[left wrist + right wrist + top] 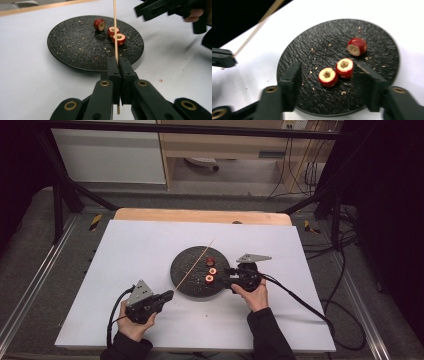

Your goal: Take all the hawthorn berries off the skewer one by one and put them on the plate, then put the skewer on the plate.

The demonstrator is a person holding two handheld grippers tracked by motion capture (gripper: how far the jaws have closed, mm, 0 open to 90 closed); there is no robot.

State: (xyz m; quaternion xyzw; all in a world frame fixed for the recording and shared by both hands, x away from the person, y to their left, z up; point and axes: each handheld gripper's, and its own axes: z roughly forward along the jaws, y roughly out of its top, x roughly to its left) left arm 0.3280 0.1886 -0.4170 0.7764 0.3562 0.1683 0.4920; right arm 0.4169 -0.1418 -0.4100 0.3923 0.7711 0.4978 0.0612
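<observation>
Left gripper (117, 62) is clamping a wooden skewer (115, 27); right gripper (329, 75) is hovering spread, seemingly around two red fruit pieces (336, 72) on the black plate (312, 45).

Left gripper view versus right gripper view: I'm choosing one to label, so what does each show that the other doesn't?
Left gripper view alone: its own jaws shut on the wooden skewer, pinched near its lower end. Right gripper view alone: the right gripper open, jaws straddling the two nearest hawthorn pieces. Both share the black plate, three cored red fruit pieces, crumbs and the white table.
</observation>
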